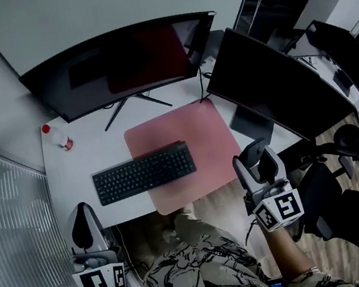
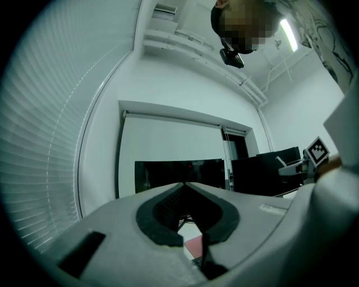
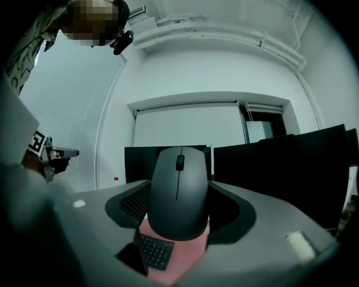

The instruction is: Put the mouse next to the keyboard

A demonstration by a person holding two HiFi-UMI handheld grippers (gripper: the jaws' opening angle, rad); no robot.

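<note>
your patterned shirt (image 1: 201, 272) fills the bottom of the head view, and just above it, one on each side, you hold the two tools. the right tool (image 1: 256, 155) is closed on the mouse (image 3: 178, 190): in the right gripper view the dark grey mouse stands pinched by its sides between the two jaws, top shell and scroll wheel facing the camera, nose pointing up. that tool hangs in the air off the front right edge of the surface (image 1: 98, 146), just past the near right corner of the pink mat (image 1: 195, 133). so the mouse is off the surface and well apart from the keyboard (image 1: 143, 172), which lies to its left, its right part on the mat and its left part on bare white surface. the left tool (image 1: 82, 213) is down by the front left corner of the surface, its jaws brought together at the tips with nothing between them. behind the keyboard stands a wide curved monitor (image 1: 118, 64), with a second monitor (image 1: 278, 82) angled to its right, and a small red-capped bottle (image 1: 57, 136) sits near the left edge.
</note>
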